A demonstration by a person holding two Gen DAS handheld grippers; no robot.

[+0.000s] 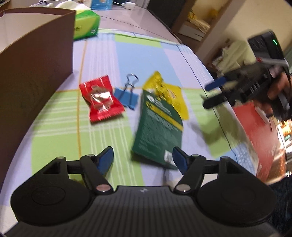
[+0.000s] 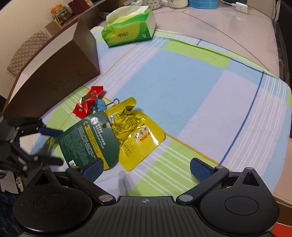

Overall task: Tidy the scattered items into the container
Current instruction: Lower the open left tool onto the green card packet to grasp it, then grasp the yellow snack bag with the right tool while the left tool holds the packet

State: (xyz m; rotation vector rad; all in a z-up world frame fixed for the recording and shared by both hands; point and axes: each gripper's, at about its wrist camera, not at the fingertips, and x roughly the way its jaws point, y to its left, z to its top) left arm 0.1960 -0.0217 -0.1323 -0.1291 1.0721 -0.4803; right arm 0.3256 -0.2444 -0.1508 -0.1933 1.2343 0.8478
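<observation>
Step in hand: approach, nothing gripped. Left gripper (image 1: 143, 158) fingers wide, empty, just short of green packet (image 1: 160, 127). Right gripper (image 2: 146, 168) fingers wide, empty, over cloth near yellow pouch (image 2: 140, 138). Red sachet (image 1: 101, 100) and clip (image 1: 127, 95) touching, near box (image 1: 36, 60) (open-topped, brown). Next: close on packet edge, lift, carry to box.

Cream wall (image 1: 255, 16), shelving (image 1: 199, 25), quilted chair (image 2: 27, 52)
</observation>
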